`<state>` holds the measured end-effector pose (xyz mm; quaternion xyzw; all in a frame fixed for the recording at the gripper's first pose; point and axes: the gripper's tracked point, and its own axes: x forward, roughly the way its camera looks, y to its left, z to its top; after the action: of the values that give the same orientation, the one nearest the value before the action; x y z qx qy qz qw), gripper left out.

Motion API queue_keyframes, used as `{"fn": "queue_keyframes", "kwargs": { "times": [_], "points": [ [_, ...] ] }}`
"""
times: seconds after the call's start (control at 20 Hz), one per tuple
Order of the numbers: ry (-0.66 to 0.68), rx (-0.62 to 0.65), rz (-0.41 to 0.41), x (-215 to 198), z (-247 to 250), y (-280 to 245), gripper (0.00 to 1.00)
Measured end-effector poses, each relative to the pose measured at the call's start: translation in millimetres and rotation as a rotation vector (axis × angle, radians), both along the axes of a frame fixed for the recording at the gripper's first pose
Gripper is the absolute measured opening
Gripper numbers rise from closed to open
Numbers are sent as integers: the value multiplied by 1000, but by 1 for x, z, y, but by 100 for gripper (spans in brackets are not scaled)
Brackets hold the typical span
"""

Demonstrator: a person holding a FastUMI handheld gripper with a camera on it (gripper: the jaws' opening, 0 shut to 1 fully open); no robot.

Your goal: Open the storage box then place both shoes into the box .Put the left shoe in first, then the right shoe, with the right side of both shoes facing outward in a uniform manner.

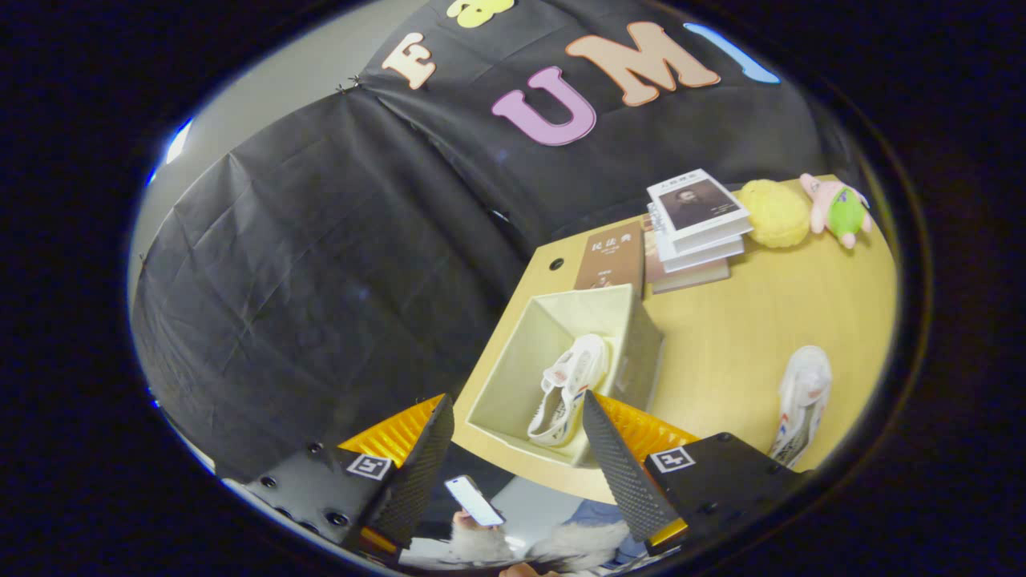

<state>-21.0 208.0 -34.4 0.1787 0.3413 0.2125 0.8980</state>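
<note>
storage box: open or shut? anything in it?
Open. The storage box has no lid over it, and one white shoe lies inside. The gripper is open, holding nothing.

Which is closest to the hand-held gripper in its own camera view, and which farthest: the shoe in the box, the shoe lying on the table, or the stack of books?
The hand-held gripper is open, holding nothing.
1. Shoe in the box: just ahead, between the fingers.
2. Shoe on the table: off to the right of the box.
3. Stack of books: beyond the box, near the cloth wall.

A recording booth: black cloth wall (321, 264) (creased) behind a desk (745, 336).
</note>
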Motion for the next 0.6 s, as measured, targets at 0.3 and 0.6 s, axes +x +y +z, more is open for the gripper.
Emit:
{"fn": "queue_keyframes", "kwargs": {
  "times": [0.3,0.6],
  "points": [
    [-100,-296,-80,-39,-47,-124,100],
    [-130,-603,-135,-50,-94,-212,100]
  ]
}}
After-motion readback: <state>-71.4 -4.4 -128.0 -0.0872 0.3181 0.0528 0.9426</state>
